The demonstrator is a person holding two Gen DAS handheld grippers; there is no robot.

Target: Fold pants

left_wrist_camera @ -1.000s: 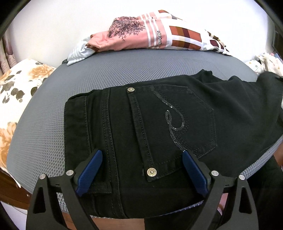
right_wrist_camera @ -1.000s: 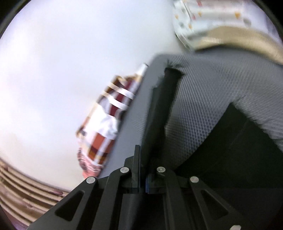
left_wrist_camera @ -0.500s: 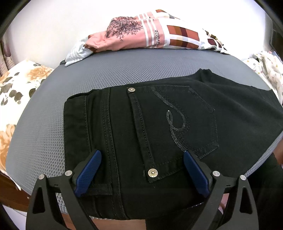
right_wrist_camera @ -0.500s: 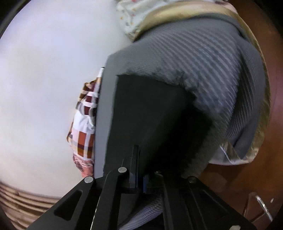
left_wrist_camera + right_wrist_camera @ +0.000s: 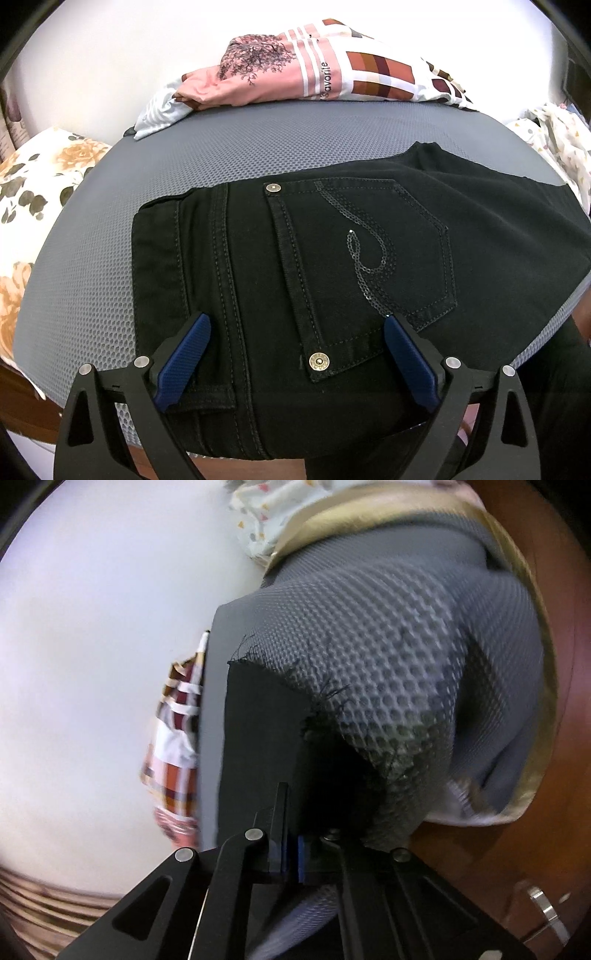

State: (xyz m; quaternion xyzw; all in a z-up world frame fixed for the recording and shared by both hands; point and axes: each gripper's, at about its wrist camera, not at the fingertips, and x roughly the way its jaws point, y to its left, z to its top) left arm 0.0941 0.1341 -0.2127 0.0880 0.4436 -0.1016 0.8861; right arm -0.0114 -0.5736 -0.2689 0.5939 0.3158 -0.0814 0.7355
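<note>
Black pants [image 5: 332, 266] lie flat on the grey mesh pad [image 5: 258, 147], back pocket with a sequin swirl facing up, waistband to the left. My left gripper [image 5: 295, 343] is open, its blue pads astride the near edge of the seat, holding nothing. In the right wrist view my right gripper [image 5: 291, 849] is shut on the frayed hem end of a pants leg [image 5: 258, 738], held low at the pad's right end [image 5: 388, 646]. The view is rolled sideways and blurred.
A heap of pink and checked clothes [image 5: 303, 77] lies at the pad's far edge. A floral cushion [image 5: 33, 177] is at the left, a pale patterned cloth [image 5: 554, 136] at the right. The pad's right end hangs over a gold-trimmed edge [image 5: 535, 701] above brown wood.
My right gripper has carried the leg hem rightward and down to the pad's right end. The leg now lies stretched flat. My left gripper has hardly moved.
</note>
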